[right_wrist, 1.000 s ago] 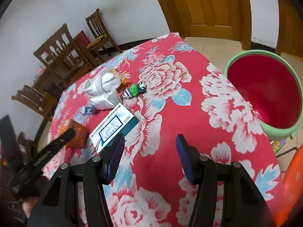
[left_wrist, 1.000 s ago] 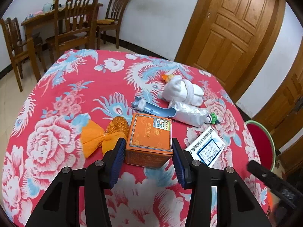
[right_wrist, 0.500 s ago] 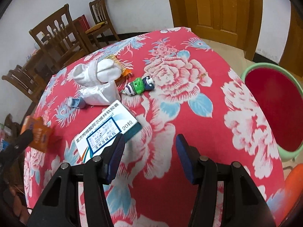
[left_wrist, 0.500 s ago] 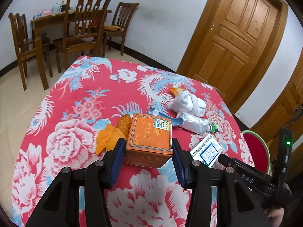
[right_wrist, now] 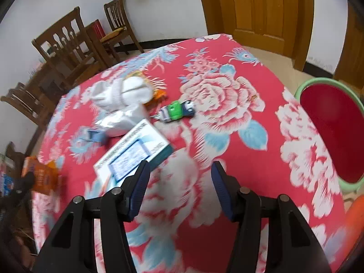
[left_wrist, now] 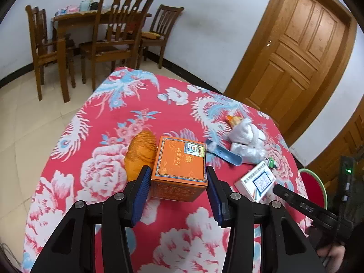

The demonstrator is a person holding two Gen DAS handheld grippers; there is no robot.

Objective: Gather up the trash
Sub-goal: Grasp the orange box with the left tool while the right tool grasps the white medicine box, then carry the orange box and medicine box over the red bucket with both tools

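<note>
Right wrist view is motion-blurred, print on the white-and-blue flat carton (right_wrist: 133,153) unreadable. Orange crinkled wrapper (left_wrist: 140,153) is half hidden behind the orange square cardboard box (left_wrist: 180,167). Bare red floral tablecloth (left_wrist: 107,122) lies far left. Left gripper (left_wrist: 178,195) clamps the orange box between blue pads. Right gripper (right_wrist: 180,195) gapes wide over cloth, holding nothing. Green-rimmed red basin (right_wrist: 329,132) sits beyond the table's right edge.
</note>
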